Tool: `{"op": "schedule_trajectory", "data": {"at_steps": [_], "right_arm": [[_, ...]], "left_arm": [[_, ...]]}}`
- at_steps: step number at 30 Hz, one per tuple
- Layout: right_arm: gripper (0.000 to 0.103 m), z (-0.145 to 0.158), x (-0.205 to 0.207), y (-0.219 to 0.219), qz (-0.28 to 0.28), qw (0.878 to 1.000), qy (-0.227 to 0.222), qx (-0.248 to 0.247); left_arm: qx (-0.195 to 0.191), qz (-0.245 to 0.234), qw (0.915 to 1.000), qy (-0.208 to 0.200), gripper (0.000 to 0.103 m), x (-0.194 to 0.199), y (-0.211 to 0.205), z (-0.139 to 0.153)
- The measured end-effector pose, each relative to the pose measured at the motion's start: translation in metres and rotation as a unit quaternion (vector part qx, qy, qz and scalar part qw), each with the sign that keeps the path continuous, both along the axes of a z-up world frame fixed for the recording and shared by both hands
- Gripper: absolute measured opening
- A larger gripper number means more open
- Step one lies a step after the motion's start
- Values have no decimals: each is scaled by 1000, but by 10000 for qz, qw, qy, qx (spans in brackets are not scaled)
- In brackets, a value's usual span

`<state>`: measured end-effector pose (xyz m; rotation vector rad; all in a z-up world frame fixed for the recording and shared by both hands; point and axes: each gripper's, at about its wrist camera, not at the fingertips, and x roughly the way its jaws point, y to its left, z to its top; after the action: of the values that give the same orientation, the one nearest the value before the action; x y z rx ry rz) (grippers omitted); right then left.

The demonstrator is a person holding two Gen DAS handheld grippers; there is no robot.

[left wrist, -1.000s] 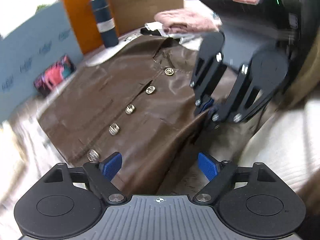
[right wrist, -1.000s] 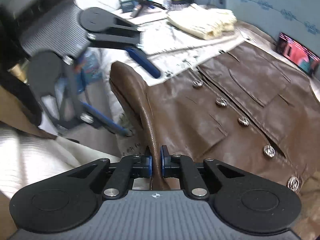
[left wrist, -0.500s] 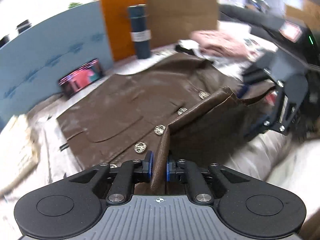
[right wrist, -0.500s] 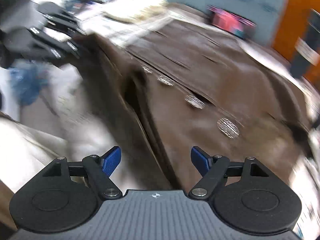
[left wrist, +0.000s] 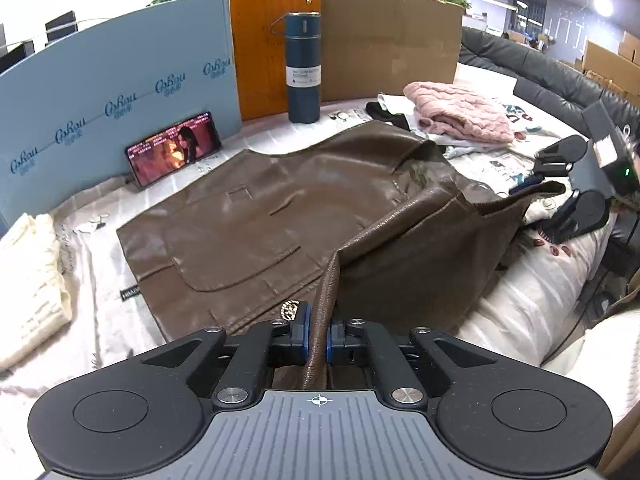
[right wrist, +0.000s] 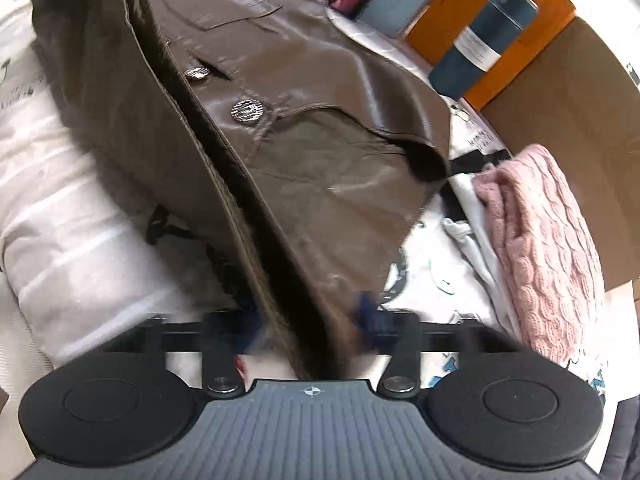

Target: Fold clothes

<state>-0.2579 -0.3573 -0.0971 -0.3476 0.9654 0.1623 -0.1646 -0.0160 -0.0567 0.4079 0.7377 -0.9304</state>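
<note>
Two claws: left claw [left wrist: 317, 338] clamped on jacket [left wrist: 256, 216]; right claw [right wrist: 308, 320] blurred, state unclear.

Bright indoor light, fisheye-bent edges, right view motion-blurred (jaws smeared), left sharp

Brown leather vest [left wrist: 256, 216] lies spread on the white bedding, front side up, pocket flaps visible. Its near front panel is lifted and folded partway over the body. 2 silver buttons [right wrist: 248, 111] show along the placket.
</note>
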Motion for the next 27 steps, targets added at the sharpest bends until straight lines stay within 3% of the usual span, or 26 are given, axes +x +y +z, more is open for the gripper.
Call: {"op": "schedule_trajectory", "data": {"at_steps": [1,4,9,16,19,27], "right_arm": [[16,5,4,-4,-22,9999,-59,78],[10,20,16,-18,-87,9992,-237,313],[7,44,36,-40,-196,9959,-532,703],[7,37,93,-59,-346,9940,-393,958],[7,34,118,-67,-411,9929,-334,1067],[7,25,184,-88,-582,9889,-175,1357]], "left_arm": [[3,3,10000,-25,5,2,0,1],[4,42,9998,-179,5,9,-1,4],[-52,162,9977,-652,4,40,1,20],[156,208,9913,-1292,4,109,-23,27],[285,254,9900,-1359,4,141,-36,21],[562,223,9935,-969,5,196,-66,-16]]}}
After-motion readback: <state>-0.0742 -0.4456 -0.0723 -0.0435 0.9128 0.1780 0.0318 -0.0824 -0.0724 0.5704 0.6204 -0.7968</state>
